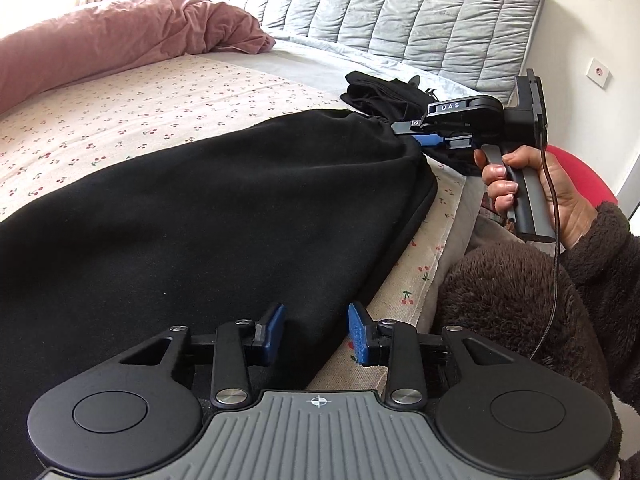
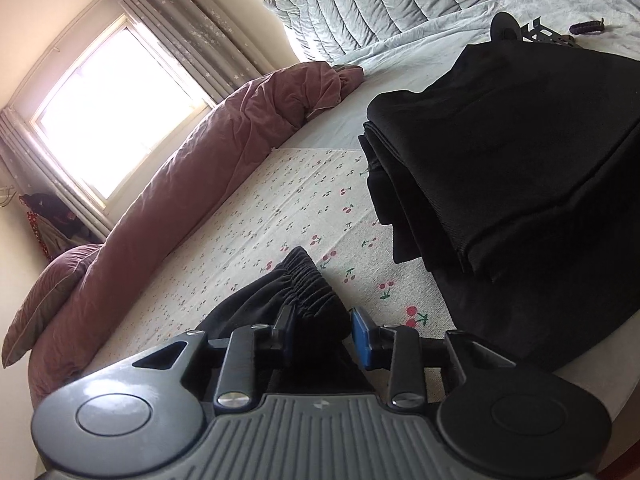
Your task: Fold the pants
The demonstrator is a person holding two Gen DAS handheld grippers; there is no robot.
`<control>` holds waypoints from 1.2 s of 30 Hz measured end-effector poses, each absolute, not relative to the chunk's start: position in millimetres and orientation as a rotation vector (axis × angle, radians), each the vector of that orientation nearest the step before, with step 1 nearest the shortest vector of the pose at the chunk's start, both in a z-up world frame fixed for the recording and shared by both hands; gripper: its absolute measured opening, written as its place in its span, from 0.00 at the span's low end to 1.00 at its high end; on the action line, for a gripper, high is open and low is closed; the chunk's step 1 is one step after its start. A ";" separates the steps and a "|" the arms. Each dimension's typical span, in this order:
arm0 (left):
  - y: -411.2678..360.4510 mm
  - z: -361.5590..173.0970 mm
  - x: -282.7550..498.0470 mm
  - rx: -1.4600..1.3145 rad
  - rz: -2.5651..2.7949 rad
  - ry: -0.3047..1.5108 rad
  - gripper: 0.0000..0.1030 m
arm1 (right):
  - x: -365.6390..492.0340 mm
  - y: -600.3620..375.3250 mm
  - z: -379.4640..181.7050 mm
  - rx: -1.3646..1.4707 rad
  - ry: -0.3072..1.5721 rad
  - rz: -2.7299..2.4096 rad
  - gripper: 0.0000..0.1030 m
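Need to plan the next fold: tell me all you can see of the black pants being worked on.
The black pants are soft, matte, fleece-like cloth, spread flat along the near edge of the cherry-print sheet. Their gathered elastic waistband is bunched between the right gripper's jaws, which are closed on it. The left gripper's jaws straddle the near edge, not pressing.

Right gripper [image 2: 320, 330] low in the frame, blue pads closed on the gathered elastic waistband of black pants [image 2: 298, 284], cloth bunched between the fingers. Under it, a bed sheet [image 2: 248, 216] printed with small red cherries. To the right, a stack of folded black clothes [image 2: 500, 160], apart from the held waistband. Along the far side of the bed, a long pink duvet [image 2: 180, 168] rolled up. Behind, a grey quilted headboard [image 2: 380, 4], then a bright window [image 2: 108, 108] with grey curtains.
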State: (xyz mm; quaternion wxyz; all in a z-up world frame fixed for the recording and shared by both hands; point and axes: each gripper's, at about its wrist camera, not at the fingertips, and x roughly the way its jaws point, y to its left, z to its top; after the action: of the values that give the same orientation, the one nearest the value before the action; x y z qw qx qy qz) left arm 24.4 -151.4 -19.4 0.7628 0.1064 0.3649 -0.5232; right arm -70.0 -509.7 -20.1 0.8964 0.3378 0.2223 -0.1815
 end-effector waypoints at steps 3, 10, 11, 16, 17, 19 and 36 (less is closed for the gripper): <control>-150.7 -16.4 21.4 0.237 -1.130 0.765 0.36 | -74.8 -503.2 -2.4 0.662 0.413 -0.378 0.22; -159.7 -13.1 13.1 0.292 -1.110 0.703 0.46 | -65.7 -488.0 59.2 0.571 0.342 -0.337 0.21; -161.1 -12.8 12.2 0.300 -1.101 0.693 0.46 | -63.9 -486.8 66.4 0.566 0.338 -0.330 0.21; -154.5 1.7 4.6 0.377 -0.926 0.551 0.02 | -66.6 -485.1 73.5 0.556 0.363 -0.330 0.21; -149.0 8.4 2.6 0.389 -0.921 0.518 0.02 | -67.8 -485.5 69.3 0.559 0.379 -0.337 0.21; -140.0 18.1 -1.5 0.419 -0.936 0.498 0.02 | -74.6 -487.0 55.4 0.578 0.421 -0.344 0.21; -135.0 -14.1 -21.6 0.521 -1.016 0.618 0.14 | -106.2 -480.3 1.5 0.589 0.545 -0.394 0.37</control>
State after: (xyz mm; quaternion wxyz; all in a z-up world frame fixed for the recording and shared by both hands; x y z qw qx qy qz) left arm -21.6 -135.0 -14.1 0.7964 0.2428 0.2880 -0.4731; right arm -106.2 -480.3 1.5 0.9017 0.2850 0.2633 -0.1905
